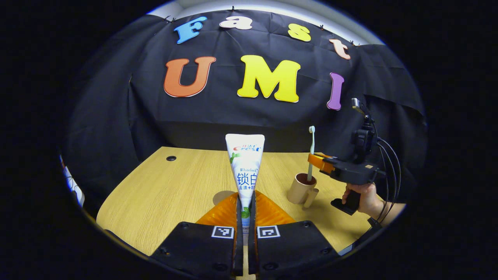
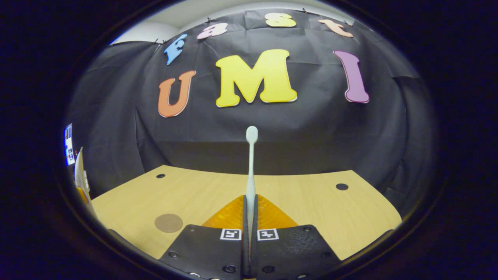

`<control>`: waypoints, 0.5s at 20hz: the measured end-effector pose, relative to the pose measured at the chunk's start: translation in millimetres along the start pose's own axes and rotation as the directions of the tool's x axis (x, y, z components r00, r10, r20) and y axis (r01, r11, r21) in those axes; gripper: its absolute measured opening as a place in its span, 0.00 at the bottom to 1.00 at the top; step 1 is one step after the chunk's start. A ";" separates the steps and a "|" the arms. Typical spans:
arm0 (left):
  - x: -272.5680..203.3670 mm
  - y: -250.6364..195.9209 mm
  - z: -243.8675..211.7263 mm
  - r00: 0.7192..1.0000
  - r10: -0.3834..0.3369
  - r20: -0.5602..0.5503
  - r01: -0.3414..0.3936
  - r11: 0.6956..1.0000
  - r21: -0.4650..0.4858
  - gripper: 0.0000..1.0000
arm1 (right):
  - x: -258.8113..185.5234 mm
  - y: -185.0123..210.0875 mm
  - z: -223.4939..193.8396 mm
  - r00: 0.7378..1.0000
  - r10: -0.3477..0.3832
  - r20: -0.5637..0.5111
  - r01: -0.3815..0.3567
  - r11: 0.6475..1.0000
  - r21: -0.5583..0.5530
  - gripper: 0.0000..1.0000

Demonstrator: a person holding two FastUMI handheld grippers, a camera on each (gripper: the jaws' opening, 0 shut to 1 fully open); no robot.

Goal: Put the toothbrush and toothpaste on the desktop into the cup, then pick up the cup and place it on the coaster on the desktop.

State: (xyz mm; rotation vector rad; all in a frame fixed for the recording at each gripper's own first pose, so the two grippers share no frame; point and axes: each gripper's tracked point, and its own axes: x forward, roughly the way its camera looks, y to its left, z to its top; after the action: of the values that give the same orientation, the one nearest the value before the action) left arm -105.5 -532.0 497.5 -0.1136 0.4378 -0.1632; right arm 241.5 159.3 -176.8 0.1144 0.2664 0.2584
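- Here, in the left gripper view, the left gripper [image 1: 246,217] has its fingers closed on the toothpaste [image 1: 245,167], which stands upright between them, broad end up, above the bench [image 1: 163,194].
- Farther off toward the bench's right edge in that view, the cup [image 1: 301,188] stands on the bench, and a hand [image 1: 360,198] holds the right gripper [image 1: 317,160] just above it.
- In the right gripper view, the right gripper's fingers clamp the toothbrush [image 2: 251,167], upright, head up.
- In the left gripper view its lower end dips into the cup.
- The coaster [image 2: 168,223] lies flat near the bench's front left corner in the right gripper view.
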 end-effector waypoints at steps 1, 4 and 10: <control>1.0 -0.3 0.8 1.000 -0.001 0.004 0.001 1.000 -0.003 0.08 | 1.9 -1.3 -4.4 1.000 -0.007 -0.002 0.007 1.000 -0.006 0.00; 4.4 -2.5 1.2 1.000 -0.009 0.010 0.009 1.000 -0.020 0.07 | 6.8 -2.2 -14.3 1.000 -0.022 0.002 0.022 0.999 -0.045 0.00; 12.8 -1.5 7.1 1.000 -0.008 0.028 0.008 1.000 -0.018 0.08 | 9.5 -1.9 -28.6 1.000 -0.031 0.005 0.031 0.996 -0.089 0.04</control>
State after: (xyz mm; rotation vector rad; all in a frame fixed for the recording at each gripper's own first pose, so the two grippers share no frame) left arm -91.2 -535.3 498.8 -0.1352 0.4110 -0.1655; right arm 243.0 162.2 -206.9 0.0229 0.2530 0.2387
